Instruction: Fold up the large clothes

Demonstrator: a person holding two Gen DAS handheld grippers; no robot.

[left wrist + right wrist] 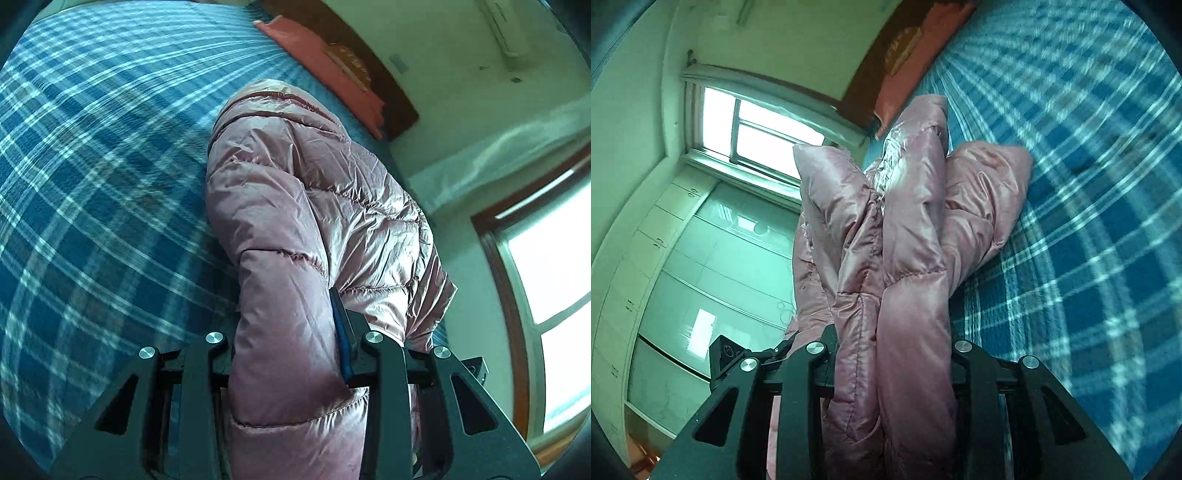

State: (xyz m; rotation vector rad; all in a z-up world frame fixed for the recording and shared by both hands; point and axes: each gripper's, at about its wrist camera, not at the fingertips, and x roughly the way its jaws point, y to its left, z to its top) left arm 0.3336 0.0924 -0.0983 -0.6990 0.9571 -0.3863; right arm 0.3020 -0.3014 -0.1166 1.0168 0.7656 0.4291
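- In the left wrist view, a blue checked bed cover [92,166] fills the left side. It looks streaky and blurred.
- The pink puffy jacket [295,206] is bunched up in the middle, lifted over the bed.
- The left gripper [288,332] has its jaws closed partway on a thick fold of the jacket. One blue finger pad [341,332] presses into the cloth; the other finger is hidden behind it.
- Only this view shows the air conditioner [506,29] high on the wall.
- In the right wrist view, tall white closets [665,258] stand on the left. Only this view shows them.
- The right gripper [890,354] squeezes two puffy folds of the jacket [912,221]. Its fingertips are hidden in the cloth.
- A red pillow [916,55] lies at the head of the bed.
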